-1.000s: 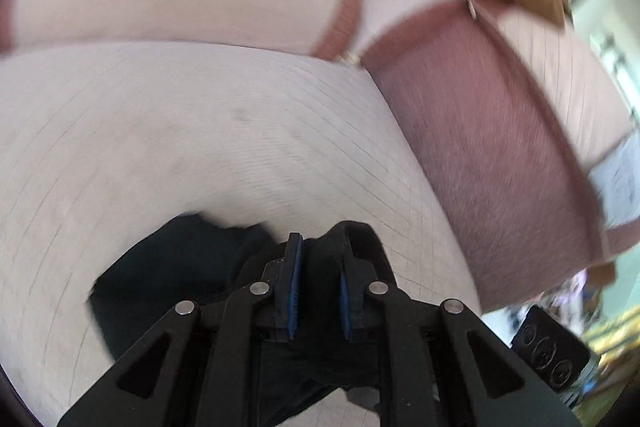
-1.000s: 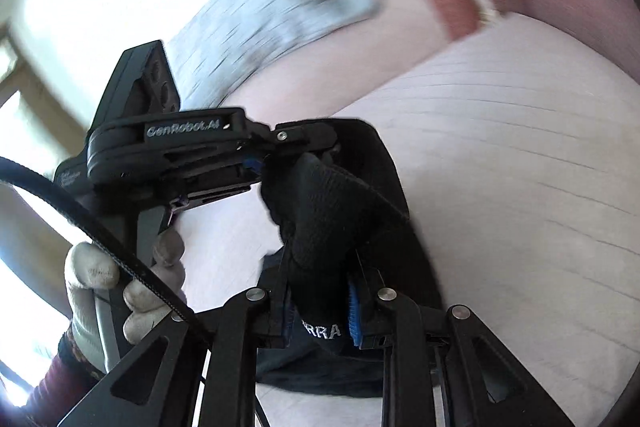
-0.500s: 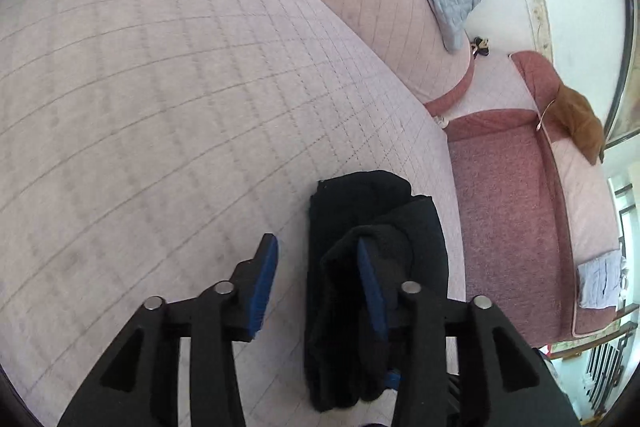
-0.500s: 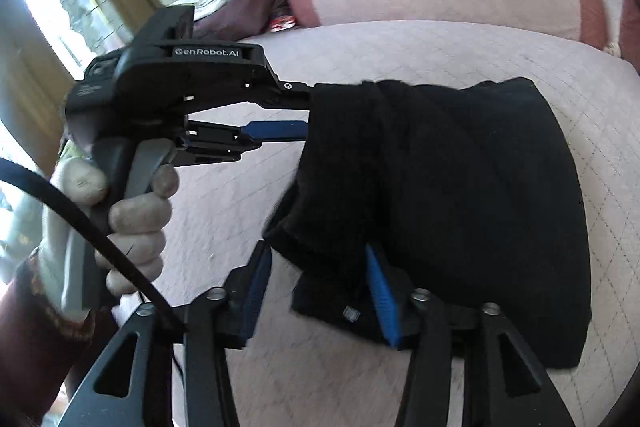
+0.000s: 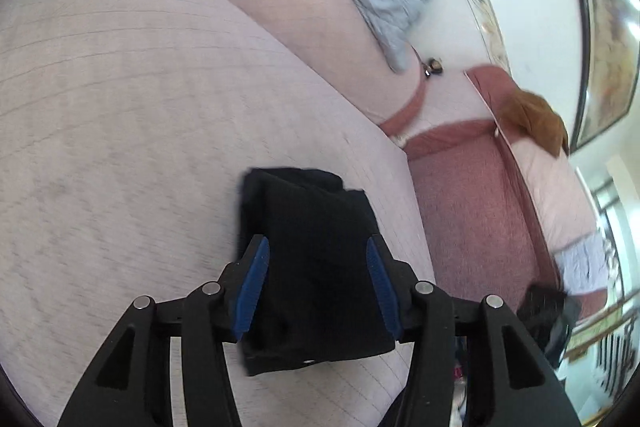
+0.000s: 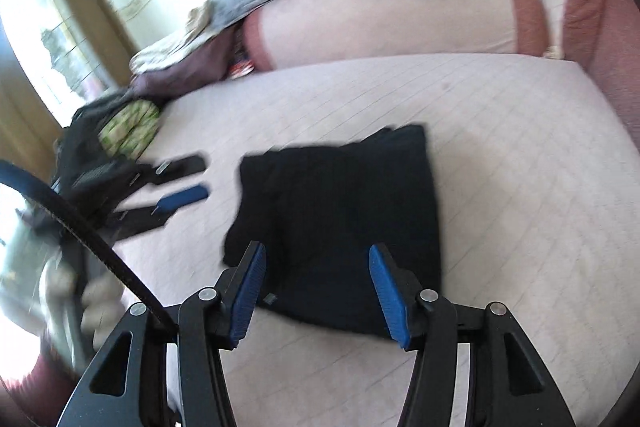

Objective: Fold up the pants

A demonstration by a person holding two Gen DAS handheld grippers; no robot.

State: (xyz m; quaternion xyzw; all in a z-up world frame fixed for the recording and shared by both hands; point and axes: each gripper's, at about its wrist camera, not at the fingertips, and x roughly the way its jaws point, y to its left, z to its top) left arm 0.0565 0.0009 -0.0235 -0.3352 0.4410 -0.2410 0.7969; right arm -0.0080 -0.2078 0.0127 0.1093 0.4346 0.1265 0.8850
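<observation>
On pink mattress (image 6: pixel 500 131): folded black pants (image 6: pixel 340 211) lying free, beyond spread, empty jaws of right gripper (image 6: pixel 318 289); left gripper (image 5: pixel 318 289) likewise released.

Both tongs were matte black plastic with ribbed blue pads on the inner faces: the left tongs (image 5: pixel 316 279) and right tongs (image 6: pixel 318 285) each showed four round silver screws across triangular-cutout linkage arms. A black ribbed cable (image 6: pixel 80 223) curved past a pale gloved hand (image 6: pixel 76 303) and dark red sleeve (image 6: pixel 28 393).
</observation>
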